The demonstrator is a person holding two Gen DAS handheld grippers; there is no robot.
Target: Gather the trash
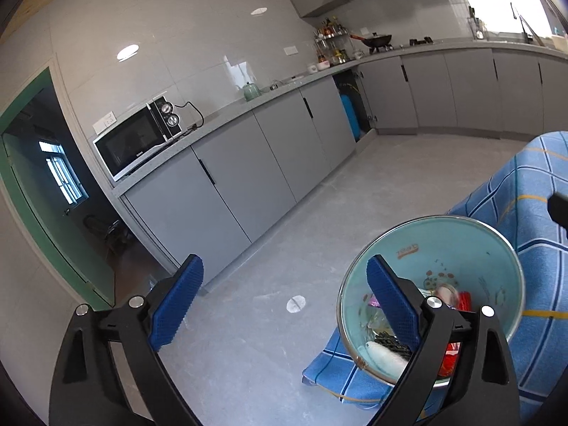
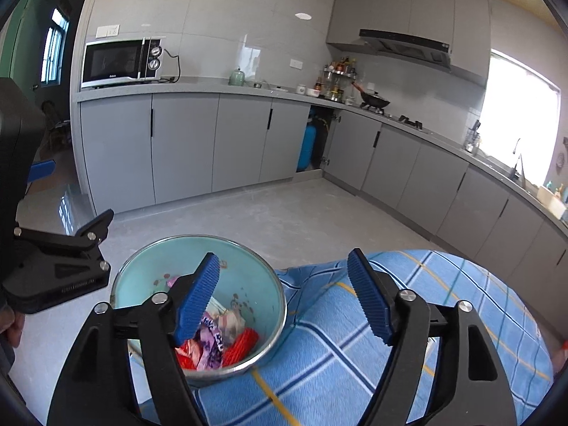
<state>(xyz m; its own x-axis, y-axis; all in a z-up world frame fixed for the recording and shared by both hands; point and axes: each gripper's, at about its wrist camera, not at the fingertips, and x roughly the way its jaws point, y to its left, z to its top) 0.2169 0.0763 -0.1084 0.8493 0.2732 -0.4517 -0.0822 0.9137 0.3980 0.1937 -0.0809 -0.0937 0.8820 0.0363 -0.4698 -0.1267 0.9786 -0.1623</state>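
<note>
A teal enamel bowl (image 1: pixel 461 245) sits at the edge of a table under a blue checked cloth (image 1: pixel 525 184). Trash lies in it: a red net (image 2: pixel 245 342), a purple wrapper (image 2: pixel 209 340) and a white piece (image 1: pixel 383 355). My left gripper (image 1: pixel 284 301) is open wide with only floor between its blue pads. Its right finger (image 1: pixel 390 301) hangs over the bowl's near-left side. In the right wrist view the bowl (image 2: pixel 149 273) is at lower left. My right gripper (image 2: pixel 284 298) is open and holds nothing, its left pad (image 2: pixel 198 298) above the trash and its right pad over the cloth (image 2: pixel 390 355).
The black frame of the left tool (image 2: pixel 56 269) and a hand (image 2: pixel 10 323) stand just left of the bowl. Grey floor (image 2: pixel 284 220) runs to L-shaped grey cabinets (image 2: pixel 184 142). A microwave (image 2: pixel 120 62) and a wok (image 2: pixel 374 101) sit on the counter. A green doorway (image 1: pixel 42 195) is far left.
</note>
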